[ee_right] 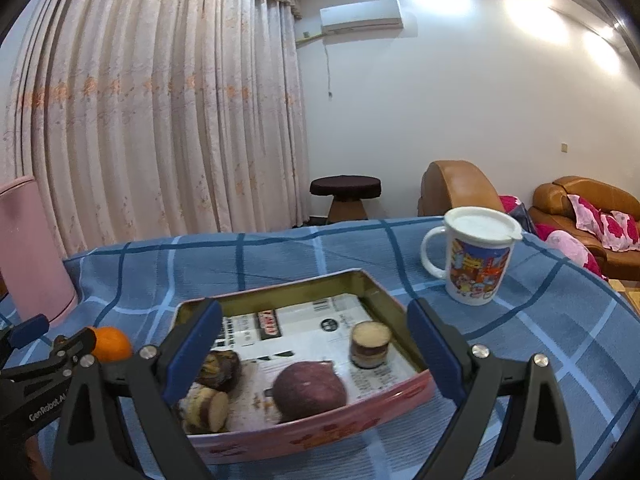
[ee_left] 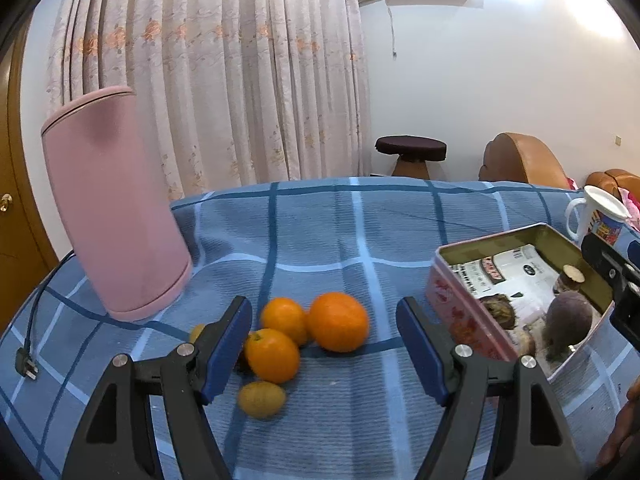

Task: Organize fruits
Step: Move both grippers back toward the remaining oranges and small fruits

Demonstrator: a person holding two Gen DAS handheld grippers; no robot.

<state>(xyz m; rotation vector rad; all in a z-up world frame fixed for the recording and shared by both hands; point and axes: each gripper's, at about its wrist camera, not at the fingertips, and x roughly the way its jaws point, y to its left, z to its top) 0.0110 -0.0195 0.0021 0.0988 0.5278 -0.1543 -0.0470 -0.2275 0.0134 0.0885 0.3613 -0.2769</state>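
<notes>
The left gripper [ee_left: 324, 344] hangs with jaws apart and empty over the oranges [ee_left: 338, 322] clustered on the blue cloth; the right gripper [ee_right: 316, 348], likewise spread and empty, frames the pink tin [ee_right: 316, 432] beside them. This looks like the approach: next, lower around one orange and close gently

Oranges [ee_left: 312, 330] on table, tin [ee_left: 460, 312] right (mug [ee_right: 472, 256] behind).
</notes>
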